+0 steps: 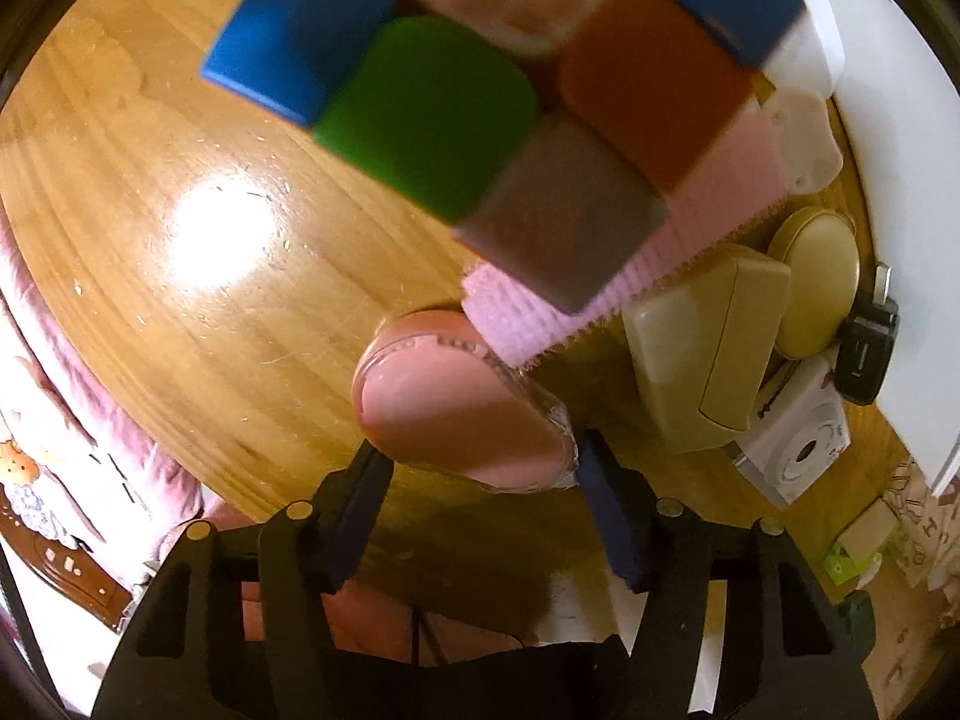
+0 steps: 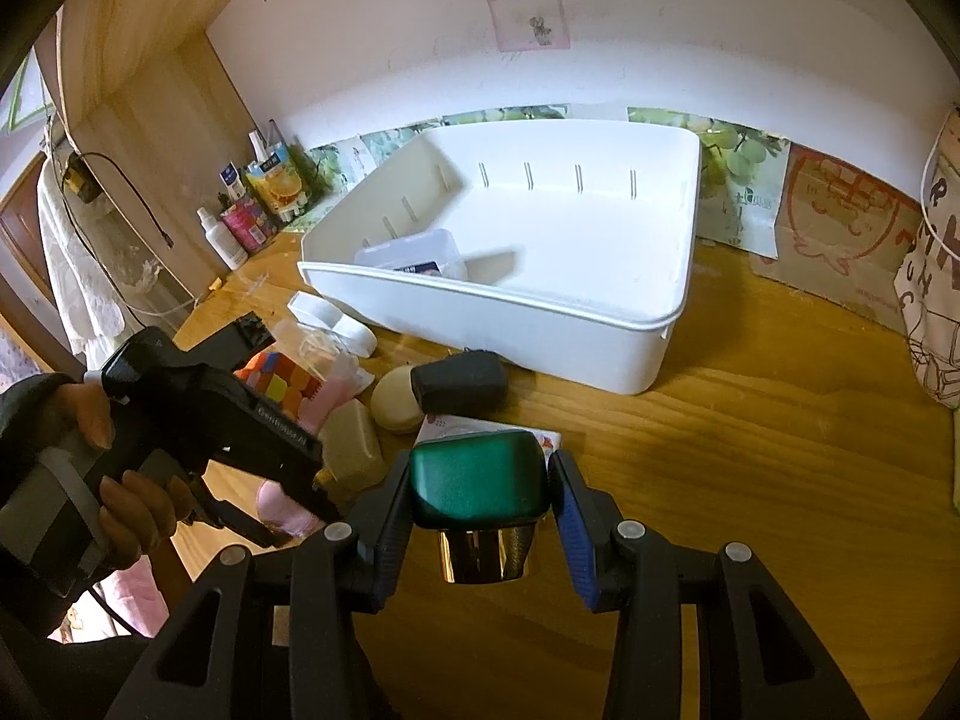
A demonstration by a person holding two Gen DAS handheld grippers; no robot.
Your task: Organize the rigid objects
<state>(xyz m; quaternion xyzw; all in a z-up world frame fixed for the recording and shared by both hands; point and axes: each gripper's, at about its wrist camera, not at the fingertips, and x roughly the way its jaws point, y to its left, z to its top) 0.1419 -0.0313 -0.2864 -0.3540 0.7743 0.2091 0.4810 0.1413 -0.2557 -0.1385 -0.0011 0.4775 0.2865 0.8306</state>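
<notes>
The right gripper is clamped on a green-capped bottle above the table, in front of the white bin. The left gripper has its jaws around a pink case (whether both pads press it I cannot tell), left of the bin, beside a colour cube and 2 beige boxes.

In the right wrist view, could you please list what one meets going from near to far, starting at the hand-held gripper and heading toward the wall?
Right hand-held gripper shut on the green-capped bottle → black pouch → white bin → clear box inside the bin.
</notes>
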